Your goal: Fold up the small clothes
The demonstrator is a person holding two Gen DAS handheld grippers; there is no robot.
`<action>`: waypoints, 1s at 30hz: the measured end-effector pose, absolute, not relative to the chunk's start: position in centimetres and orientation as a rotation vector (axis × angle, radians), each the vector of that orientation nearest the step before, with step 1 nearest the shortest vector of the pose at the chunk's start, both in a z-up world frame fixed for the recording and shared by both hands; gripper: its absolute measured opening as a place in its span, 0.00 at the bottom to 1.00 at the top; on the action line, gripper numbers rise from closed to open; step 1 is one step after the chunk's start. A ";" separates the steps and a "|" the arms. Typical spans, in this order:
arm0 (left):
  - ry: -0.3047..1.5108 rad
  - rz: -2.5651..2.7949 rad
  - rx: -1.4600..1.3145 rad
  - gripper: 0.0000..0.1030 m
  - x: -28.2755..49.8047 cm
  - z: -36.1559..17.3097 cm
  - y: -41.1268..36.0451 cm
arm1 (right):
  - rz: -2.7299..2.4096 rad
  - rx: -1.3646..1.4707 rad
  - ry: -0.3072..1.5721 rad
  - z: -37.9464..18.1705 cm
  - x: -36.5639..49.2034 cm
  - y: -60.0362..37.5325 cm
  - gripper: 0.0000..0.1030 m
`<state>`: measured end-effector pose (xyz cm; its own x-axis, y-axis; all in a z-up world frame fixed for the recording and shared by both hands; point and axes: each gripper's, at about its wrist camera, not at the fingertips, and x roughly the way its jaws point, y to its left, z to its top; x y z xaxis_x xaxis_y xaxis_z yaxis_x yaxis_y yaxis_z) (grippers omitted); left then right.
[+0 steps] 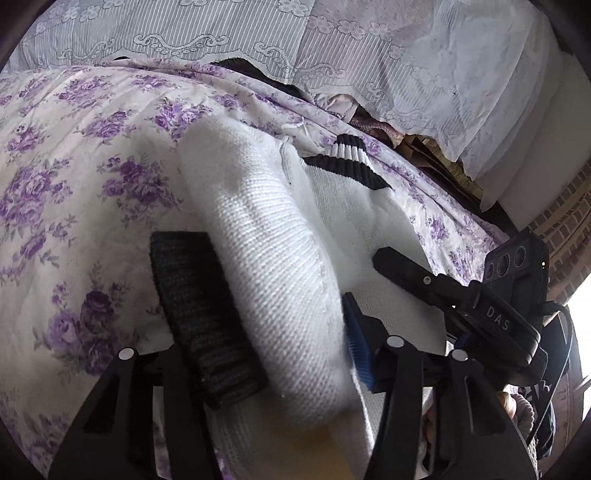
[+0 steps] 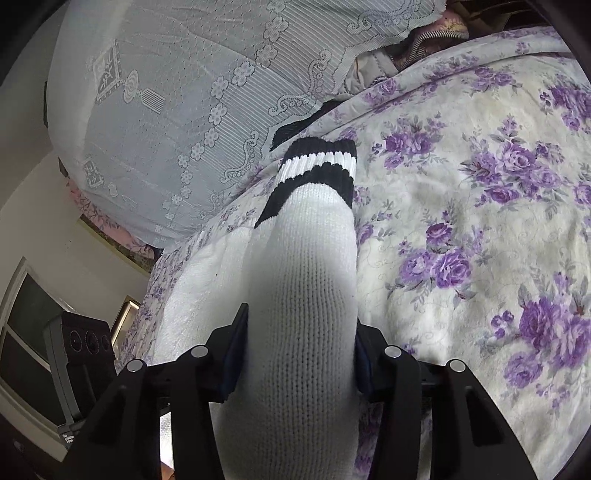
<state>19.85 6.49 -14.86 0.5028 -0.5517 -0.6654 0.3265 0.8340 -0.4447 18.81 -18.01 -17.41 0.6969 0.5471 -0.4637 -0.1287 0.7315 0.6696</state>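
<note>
A white knit garment (image 1: 266, 229) with black-and-white striped cuffs lies on a bed. In the left wrist view a thick white fold fills my left gripper (image 1: 258, 314). The blue pad (image 1: 356, 350) presses its right side, and a black ribbed cuff (image 1: 203, 314) hides the other finger. A striped cuff (image 1: 347, 158) lies further off. My right gripper (image 1: 406, 266) reaches onto the garment from the right. In the right wrist view my right gripper (image 2: 301, 325) is shut on a white sleeve (image 2: 306, 266), which runs away from me to its striped cuff (image 2: 317, 166).
A bedspread with purple flowers (image 1: 74, 166) (image 2: 461, 221) covers the bed. White lace drapes (image 1: 221, 33) (image 2: 184, 92) rise behind it, with bundled fabrics (image 2: 417, 44) at the seam. A brick wall (image 1: 561, 221) stands at the right. A window frame (image 2: 26, 325) shows at lower left.
</note>
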 end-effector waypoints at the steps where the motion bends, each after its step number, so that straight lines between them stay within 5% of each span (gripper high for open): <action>1: 0.904 -0.543 -0.290 0.49 19.5 -14.9 6.7 | 0.411 0.653 0.708 -17.4 18.4 -18.0 0.48; 4: 0.932 -0.557 -0.347 0.53 18.6 -15.4 7.4 | 0.413 0.661 0.715 -17.4 17.0 -18.0 0.48; 6: 0.959 -0.537 -0.387 0.66 18.4 -16.1 7.9 | 0.413 0.667 0.718 -17.5 16.2 -18.1 0.47; 11: 0.965 -0.556 -0.395 0.71 19.1 -16.7 7.5 | 0.409 0.716 0.732 -18.2 16.0 -18.6 0.47; 16: 0.924 -0.581 -0.331 0.46 18.1 -15.7 6.7 | 0.399 0.700 0.714 -18.0 15.8 -18.6 0.46; 30: 0.912 -0.533 -0.339 0.44 9.2 -14.1 8.6 | 0.465 0.649 0.694 -16.5 8.3 -16.6 0.45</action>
<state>9.20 8.57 -14.06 0.4967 -0.5697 -0.6547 0.2910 0.8201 -0.4928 8.28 -16.56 -16.49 0.6826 0.5879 -0.4341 -0.1778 0.7098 0.6816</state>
